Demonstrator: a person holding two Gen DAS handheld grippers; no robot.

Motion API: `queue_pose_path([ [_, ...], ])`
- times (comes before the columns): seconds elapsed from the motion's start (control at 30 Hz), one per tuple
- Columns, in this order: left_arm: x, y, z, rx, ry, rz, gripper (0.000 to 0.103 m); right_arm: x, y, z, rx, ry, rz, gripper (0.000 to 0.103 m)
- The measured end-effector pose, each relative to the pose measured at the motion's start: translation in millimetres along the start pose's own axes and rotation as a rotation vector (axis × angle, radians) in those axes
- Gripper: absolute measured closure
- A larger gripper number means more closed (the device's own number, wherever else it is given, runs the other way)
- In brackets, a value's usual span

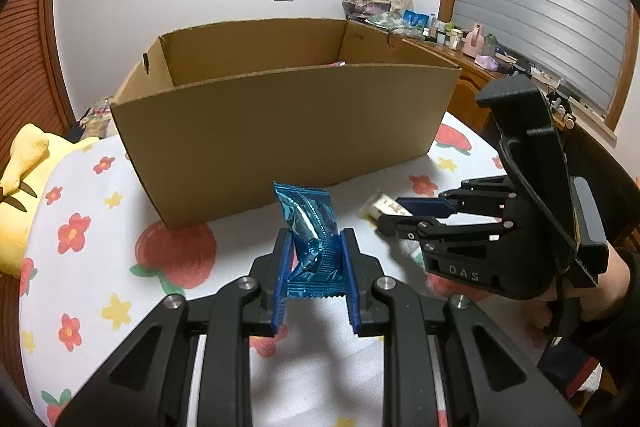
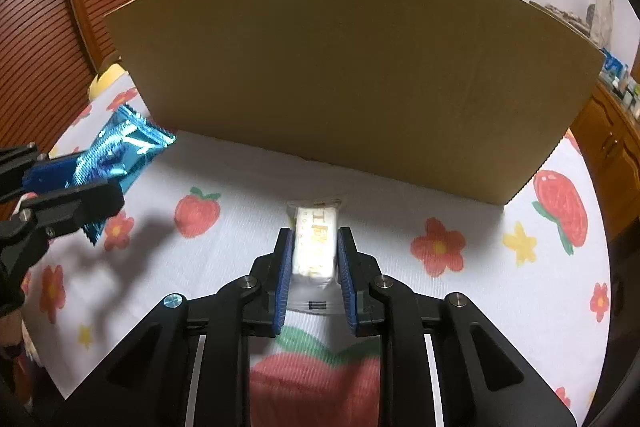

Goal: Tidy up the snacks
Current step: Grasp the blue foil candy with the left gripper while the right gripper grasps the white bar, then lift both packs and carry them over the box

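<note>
Snacks are in both grippers, one each. The left gripper [image 1: 315, 259] is closed on a blue packet [image 1: 309, 231], which stands upright between the blue pads and rises above the fingertips; from the right wrist view the same packet [image 2: 120, 155] points toward the left end of the box. The right gripper [image 2: 313, 251] is closed on a white bar [image 2: 314, 243] in a clear wrapper — the bar lies along the fingers, with its far end sticking out toward the box. It is very low above the cloth [image 2: 400, 307]; I cannot tell if it touches. The box [image 1: 280, 131] is open at the top and sits on the flower-and-strawberry cloth, just beyond both grippers. Something pink shows inside at the far wall, too small to name. A yellow plush [image 1: 24, 179] lies at the left edge.
</note>
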State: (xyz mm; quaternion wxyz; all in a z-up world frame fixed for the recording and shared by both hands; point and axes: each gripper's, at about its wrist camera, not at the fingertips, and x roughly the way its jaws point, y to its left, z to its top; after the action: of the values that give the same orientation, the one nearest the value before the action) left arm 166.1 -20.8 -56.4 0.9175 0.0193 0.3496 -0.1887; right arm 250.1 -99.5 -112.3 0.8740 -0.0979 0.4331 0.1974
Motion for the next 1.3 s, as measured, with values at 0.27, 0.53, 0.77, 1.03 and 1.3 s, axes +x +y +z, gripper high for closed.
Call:
queue_pose_path([
  [0.27, -17.6, -3.1, 12.0, 0.019, -0.042, 0.006, 0.082, -27.5, -1.7, -0.5, -0.01, -0.056, 0.01, 0.083],
  [0.53, -36.7, 1.2, 38.7, 0.032, -0.103, 0.02, 0.082, -78.8, -3.3, 11.6, -0.033, -0.176, 0.032, 0.083],
  [0.77, -37.7, 14.3, 72.4, 0.028, -0.144, 0.042, 0.082, -107.2, -7.4, 41.2, -0.049, -0.268, 0.039, 0.083],
  [1.03, -9.5, 28.6, 102.6, 0.033, -0.136, 0.071, 0.082, -104.3, -17.1, 66.6, -0.06, -0.3, 0.034, 0.083],
  [1.3, 8.4, 39.9, 110.8, 0.022, -0.117, 0.081, 0.082, -91.9, -35.7, 82.6, -0.054, -0.3, 0.033, 0.083],
])
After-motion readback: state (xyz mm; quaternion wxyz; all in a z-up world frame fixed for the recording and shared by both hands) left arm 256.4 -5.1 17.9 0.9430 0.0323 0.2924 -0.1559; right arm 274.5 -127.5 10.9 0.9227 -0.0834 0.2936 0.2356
